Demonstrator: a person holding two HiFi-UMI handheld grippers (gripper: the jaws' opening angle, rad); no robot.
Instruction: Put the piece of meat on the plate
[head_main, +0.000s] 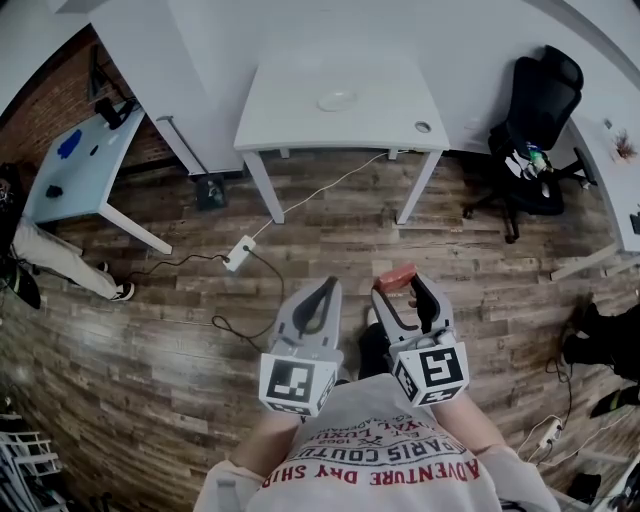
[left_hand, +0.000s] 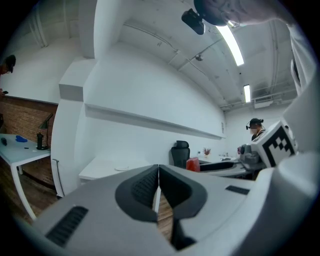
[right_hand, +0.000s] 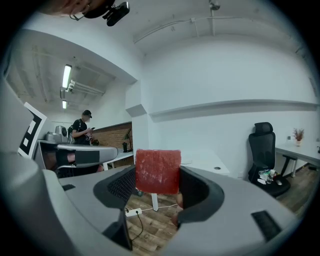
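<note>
The right gripper (head_main: 402, 288) clamps the meat (head_main: 396, 277), well apart from the plate (head_main: 337, 101) on the table (head_main: 290, 115), while the left gripper (head_main: 325, 290) is closed and empty; the carry calls for a firm, level grip.

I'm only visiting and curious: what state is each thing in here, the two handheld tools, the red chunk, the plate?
left gripper: jaws shut, nothing between them.
right gripper: jaws shut on the piece of meat.
piece of meat: held in the air over the wooden floor, not on the plate.
plate: empty, lying on the white table.
</note>
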